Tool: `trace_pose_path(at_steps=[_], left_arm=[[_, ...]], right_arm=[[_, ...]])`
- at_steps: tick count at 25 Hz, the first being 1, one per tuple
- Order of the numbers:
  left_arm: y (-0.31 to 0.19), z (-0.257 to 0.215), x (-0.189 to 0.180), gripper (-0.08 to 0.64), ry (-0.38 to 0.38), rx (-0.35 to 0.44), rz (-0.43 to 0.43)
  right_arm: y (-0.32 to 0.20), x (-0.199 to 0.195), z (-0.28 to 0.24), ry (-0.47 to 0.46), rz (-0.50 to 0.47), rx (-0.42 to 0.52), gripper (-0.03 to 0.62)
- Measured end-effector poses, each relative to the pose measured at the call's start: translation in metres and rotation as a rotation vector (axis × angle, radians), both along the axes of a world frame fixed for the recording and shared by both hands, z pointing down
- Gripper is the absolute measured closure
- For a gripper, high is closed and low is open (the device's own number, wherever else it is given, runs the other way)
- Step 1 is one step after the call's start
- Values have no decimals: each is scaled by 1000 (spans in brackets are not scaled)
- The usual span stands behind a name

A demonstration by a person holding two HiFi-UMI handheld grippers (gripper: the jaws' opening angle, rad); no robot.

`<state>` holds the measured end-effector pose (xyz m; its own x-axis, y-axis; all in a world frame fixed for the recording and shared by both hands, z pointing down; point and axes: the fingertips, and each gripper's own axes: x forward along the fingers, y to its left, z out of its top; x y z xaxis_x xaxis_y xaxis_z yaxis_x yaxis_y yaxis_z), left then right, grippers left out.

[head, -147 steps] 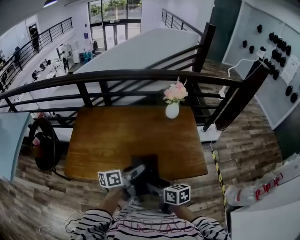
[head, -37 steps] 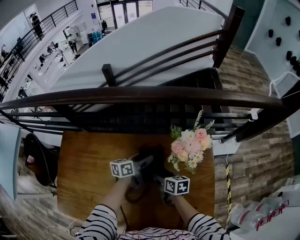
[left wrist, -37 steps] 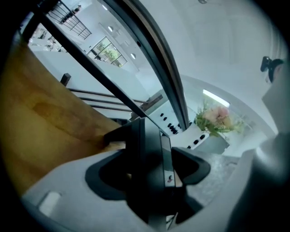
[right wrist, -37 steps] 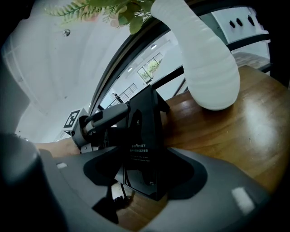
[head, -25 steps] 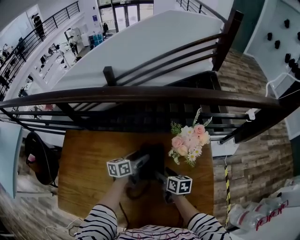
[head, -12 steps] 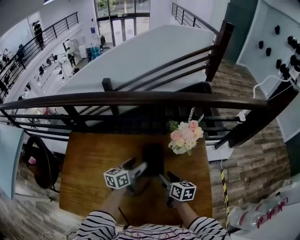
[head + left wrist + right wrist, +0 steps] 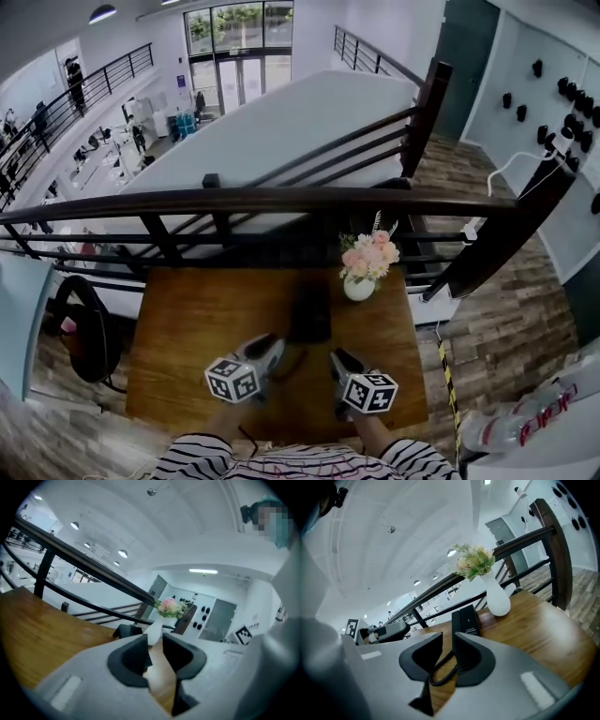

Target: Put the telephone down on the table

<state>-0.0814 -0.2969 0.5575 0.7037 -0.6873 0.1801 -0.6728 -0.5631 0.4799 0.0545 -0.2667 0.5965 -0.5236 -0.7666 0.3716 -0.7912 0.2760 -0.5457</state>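
Finishing set-down | phone (image 7: pixel 310 312) lying flat on table (image 7: pixel 187 319), just beside vase (image 7: pixel 359 286) | L gripper (image 7: pixel 265 349) & R gripper (image 7: pixel 337 359) hovering on person's side of vase, clear of phone; jaws just been closing to narrow gaps, gripping nothing | next: prob. only staying off cord (image 7: pixel 292 361) & vase.

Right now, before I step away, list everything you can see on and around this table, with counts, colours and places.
table: one, brown wood, centre, against the railing
telephone: one, black, lying on the table's far half, left of the vase
cord: one, black, coiled, on the table nearer the person
vase: one, white, far right of the table
flowers: one bunch, pink and white, in the vase
railing: one, dark, behind the table
bottles: several, clear with red labels, lower right, off the table
sleeves: two, striped, bottom edge
left tongs: grey, just been closing, narrow gap, nothing between
right tongs: grey, just been closing, narrow gap, nothing held
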Motion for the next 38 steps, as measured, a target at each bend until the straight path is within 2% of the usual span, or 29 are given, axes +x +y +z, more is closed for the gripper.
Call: trace_pose_path(at_steps=[3, 9, 23, 38], left_arm=[[29, -10, -7, 493, 4, 19, -2], [83, -16, -28, 557, 11, 31, 6], [181, -14, -58, 558, -43, 53, 48], [241, -14, -71, 558, -70, 98, 66]], right_arm=[[24, 0, -11, -6, 41, 24, 571], [73, -7, -27, -7, 85, 61, 591], [163, -40, -30, -8, 96, 81, 592], [220, -59, -18, 33, 93, 53, 592]])
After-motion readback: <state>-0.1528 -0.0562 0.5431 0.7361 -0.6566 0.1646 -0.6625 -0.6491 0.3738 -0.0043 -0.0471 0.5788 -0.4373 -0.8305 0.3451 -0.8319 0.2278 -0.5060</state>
